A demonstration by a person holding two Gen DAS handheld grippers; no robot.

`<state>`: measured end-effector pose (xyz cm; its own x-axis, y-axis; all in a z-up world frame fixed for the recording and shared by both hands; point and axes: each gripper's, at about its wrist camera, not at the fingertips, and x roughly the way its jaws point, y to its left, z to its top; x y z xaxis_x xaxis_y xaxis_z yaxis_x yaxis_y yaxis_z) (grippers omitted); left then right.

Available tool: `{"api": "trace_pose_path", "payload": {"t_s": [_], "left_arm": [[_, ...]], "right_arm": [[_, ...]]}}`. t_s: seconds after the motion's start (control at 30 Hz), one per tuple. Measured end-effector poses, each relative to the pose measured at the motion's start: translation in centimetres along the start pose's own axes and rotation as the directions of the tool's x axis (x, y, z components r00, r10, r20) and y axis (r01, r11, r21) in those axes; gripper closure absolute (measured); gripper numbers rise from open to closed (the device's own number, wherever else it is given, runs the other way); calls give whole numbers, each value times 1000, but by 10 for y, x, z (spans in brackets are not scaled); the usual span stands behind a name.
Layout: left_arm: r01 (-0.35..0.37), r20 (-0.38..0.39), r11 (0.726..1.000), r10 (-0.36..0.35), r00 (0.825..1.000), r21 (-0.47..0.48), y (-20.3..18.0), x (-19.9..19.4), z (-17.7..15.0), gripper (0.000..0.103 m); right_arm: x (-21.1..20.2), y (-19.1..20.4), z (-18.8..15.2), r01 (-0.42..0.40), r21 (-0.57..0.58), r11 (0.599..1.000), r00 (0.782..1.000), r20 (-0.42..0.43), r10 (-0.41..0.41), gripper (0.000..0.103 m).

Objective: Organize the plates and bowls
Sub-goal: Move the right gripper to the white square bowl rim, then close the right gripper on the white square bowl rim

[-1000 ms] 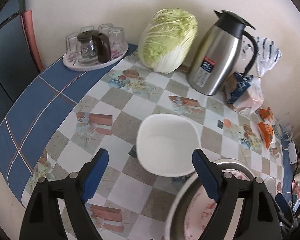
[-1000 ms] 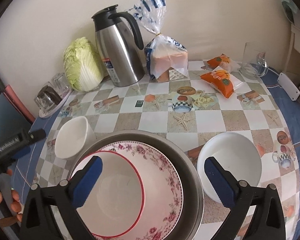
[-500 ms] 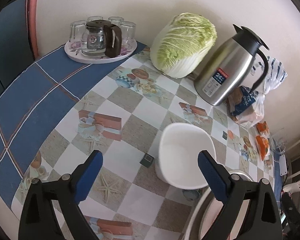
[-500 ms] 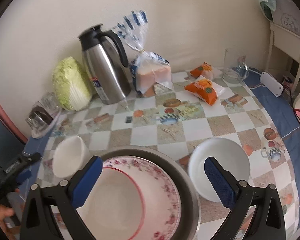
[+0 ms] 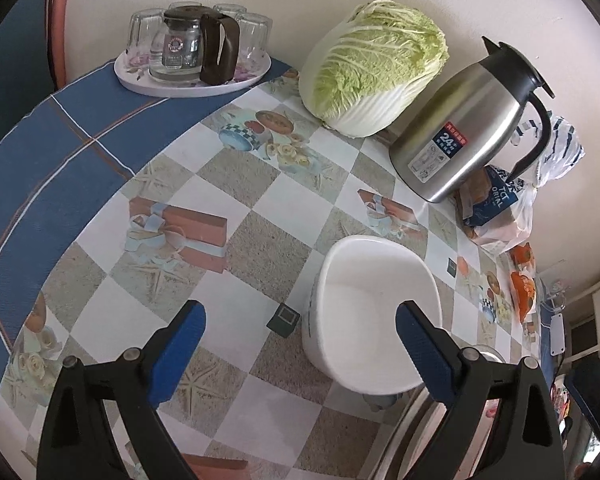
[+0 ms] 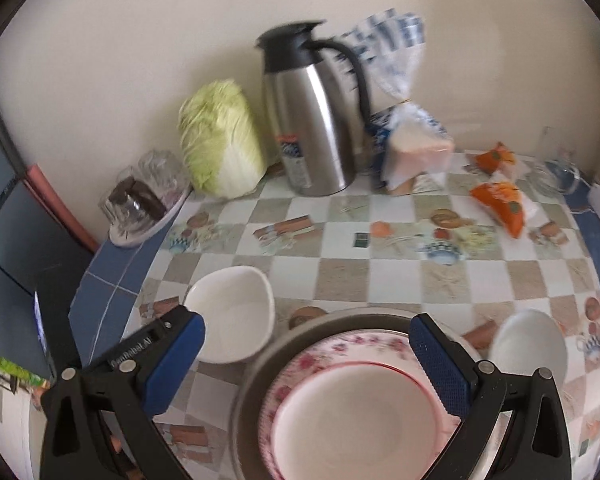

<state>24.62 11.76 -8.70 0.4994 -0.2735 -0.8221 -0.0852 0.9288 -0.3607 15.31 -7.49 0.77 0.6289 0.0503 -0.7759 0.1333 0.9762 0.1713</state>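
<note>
Left tool [image 5: 300,344] spread wide, gripping nothing, right pad [image 5: 422,350] overlapping the squarish white bowl [image 5: 374,312] on the checkered tabletop [image 5: 240,240]. Right tool [image 6: 306,354] likewise wide and unloaded above red-rimmed plate [image 6: 356,416] stacked on floral plate [image 6: 364,346] inside metal basin [image 6: 256,364]; round white bowl [image 6: 528,344] just beside.

Black gripper [image 5: 300,340] frames; blue ribbed pads [image 5: 178,354]; silver screws

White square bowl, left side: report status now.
Left tool open, empty, hovering at the white square bowl. Right tool open above the stacked plates in the metal basin. Nothing blocking the bowl.
</note>
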Motion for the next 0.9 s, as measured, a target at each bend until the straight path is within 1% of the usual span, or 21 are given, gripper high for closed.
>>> {"api": "trace_pose_path", "payload": {"t_s": [0.07,0.13,0.17,0.2,0.23,0.27,0.3,0.33,0.37,0.4,0.43,0.47,0.5,0.53,0.57,0.6,0.63,0.7,0.77,0.9], "left_arm": [[-2,-19,1000,2,1000,-13,3,7,1,7],[-1,-45,1000,-1,999,-28,7,15,1,7],[-5,-51,1000,4,999,-30,7,17,1,7],[-12,-54,999,10,998,-34,8,20,1,7],[-14,-58,999,12,998,-38,9,22,1,7],[-5,-60,999,3,998,-43,9,23,1,8],[2,-62,999,-5,998,-46,10,24,1,12],[7,-65,999,-10,998,-48,10,25,2,15],[7,-69,999,-10,998,-48,10,27,2,22],[3,-74,999,-7,997,-48,10,29,2,25],[1,-81,999,-5,997,-48,10,32,2,25],[2,-89,999,-7,996,-51,10,34,2,29],[8,-98,998,-13,995,-57,11,37,1,37],[11,-104,998,-17,994,-63,12,39,0,42],[12,-111,998,-19,994,-69,12,41,-1,50],[12,-117,998,-20,993,-69,12,43,-2,54],[13,-121,998,-21,992,-67,12,45,-2,55],[32,-130,997,-41,991,-70,11,48,-4,65],[55,-130,996,-64,989,-77,11,49,-5,69],[58,-121,996,-66,991,-66,8,48,-6,74]], "right_arm": [[16,8,3,7,3,1000,999,-35,-7,1],[27,10,4,9,15,1000,998,-59,-8,11],[34,11,5,14,23,1000,997,-72,-13,22],[41,11,6,18,32,999,996,-88,-15,30],[50,11,6,20,45,999,994,-109,-15,32],[54,11,6,23,49,999,993,-118,-17,38],[59,12,6,26,46,999,992,-126,-21,47],[64,14,5,31,35,999,990,-135,-26,51],[68,17,5,33,28,999,989,-144,-29,56],[73,19,4,30,23,999,988,-155,-26,58],[77,21,4,24,18,1000,986,-166,-21,60],[81,24,3,25,12,1000,984,-177,-23,65],[86,26,2,29,5,1000,981,-190,-27,68],[89,28,1,29,1,1000,979,-204,-29,69],[93,30,0,26,0,1000,977,-213,-26,72],[95,32,-1,24,-4,1000,975,-221,-25,74],[98,35,-2,25,-12,1000,973,-229,-27,76],[102,38,-2,25,-23,999,971,-239,-30,81],[105,41,-3,39,-46,998,969,-242,-49,84],[112,38,-4,47,-39,998,962,-266,-55,84]]}}
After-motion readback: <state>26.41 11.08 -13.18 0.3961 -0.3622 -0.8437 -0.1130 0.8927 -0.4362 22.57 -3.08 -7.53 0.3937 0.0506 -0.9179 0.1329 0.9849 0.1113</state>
